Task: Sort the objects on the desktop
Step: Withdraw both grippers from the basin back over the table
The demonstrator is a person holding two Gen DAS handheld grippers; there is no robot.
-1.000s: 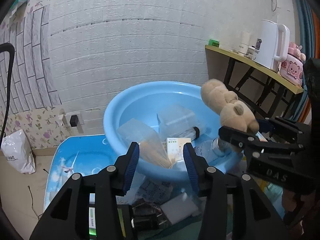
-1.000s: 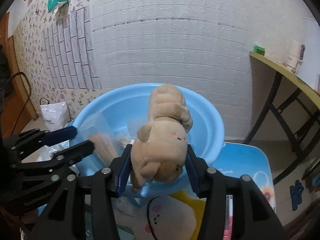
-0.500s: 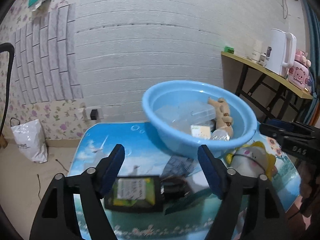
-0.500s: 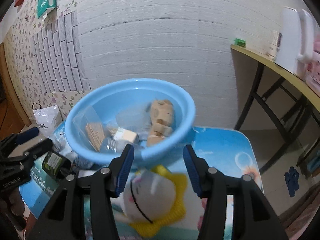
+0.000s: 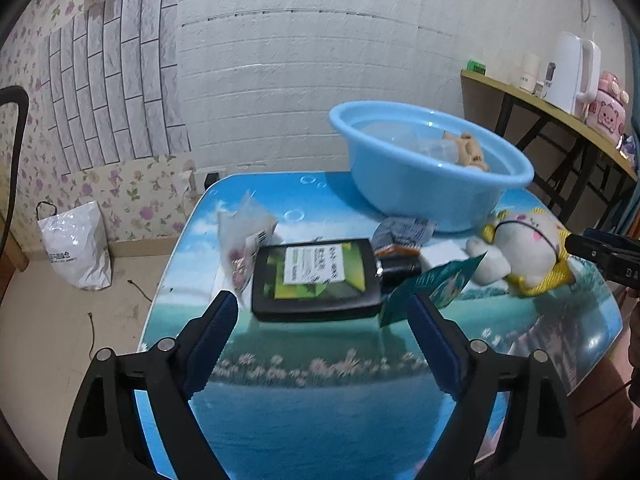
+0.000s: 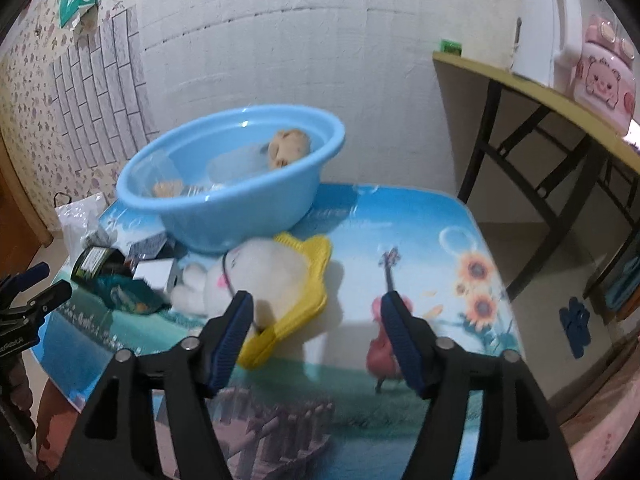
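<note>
Two grippers empty, jaws opening: left gripper (image 5: pixel 322 316) faces flat black rigid box with green label (image 5: pixel 316 280), mid-table; stiff, light — pinch across side edges. Right gripper (image 6: pixel 316 316) beside soft white plush on yellow star cushion (image 6: pixel 256 280), touching blue plastic basin (image 6: pixel 224 184); squashy — squeeze body.

Near strip of table (image 5: pixel 320 420) ahead of left gripper (image 5: pixel 322 312) is bare; passage is open there. Farther in, way is blocked by black tray (image 5: pixel 316 280), clear bag (image 5: pixel 244 236), teal packet (image 5: pixel 432 286). Blue basin (image 5: pixel 432 184) closes off the back. Right half of table by right gripper (image 6: pixel 316 312) is unobstructed; plush toy (image 6: pixel 260 280) crowds its left finger.
</note>
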